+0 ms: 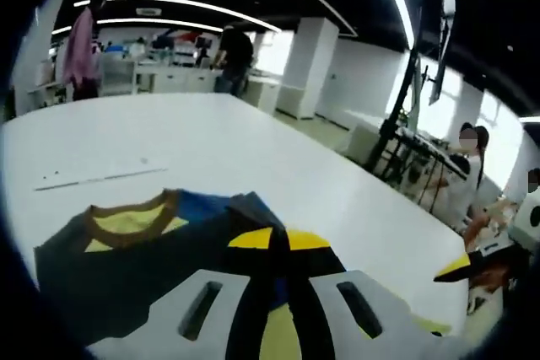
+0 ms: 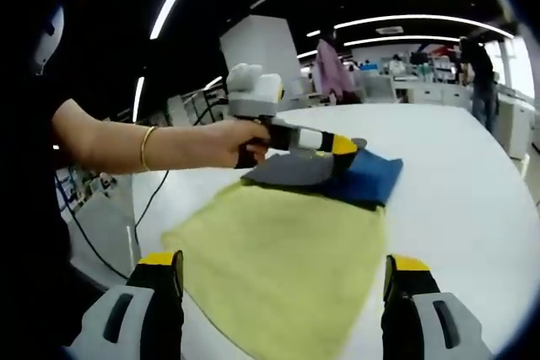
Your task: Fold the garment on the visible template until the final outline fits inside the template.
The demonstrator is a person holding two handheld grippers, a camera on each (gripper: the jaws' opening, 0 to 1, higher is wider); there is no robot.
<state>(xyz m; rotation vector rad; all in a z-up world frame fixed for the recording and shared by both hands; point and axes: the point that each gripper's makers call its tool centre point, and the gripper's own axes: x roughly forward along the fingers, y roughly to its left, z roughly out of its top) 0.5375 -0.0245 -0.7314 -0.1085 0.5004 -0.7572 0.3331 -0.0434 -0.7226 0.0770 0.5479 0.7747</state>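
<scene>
The garment (image 1: 143, 263) lies on the white table (image 1: 211, 137): dark front, brown collar, yellow and blue panels. My left gripper (image 1: 283, 242) is shut on a dark fold of it near the blue part. In the right gripper view a person's hand holds that left gripper (image 2: 342, 147) at the garment's far end, where dark and blue cloth (image 2: 367, 179) is bunched. The garment's yellow side (image 2: 278, 250) spreads toward me. My right gripper (image 2: 285, 263) stands open above the yellow cloth's near edge, with nothing between its jaws.
A thin line mark (image 1: 101, 179) runs across the table beyond the collar. The table edge (image 1: 405, 208) falls away on the right, with stands and seated people past it. Desks and a standing person (image 1: 234, 56) are far behind. A cable (image 2: 156, 196) hangs off the table's side.
</scene>
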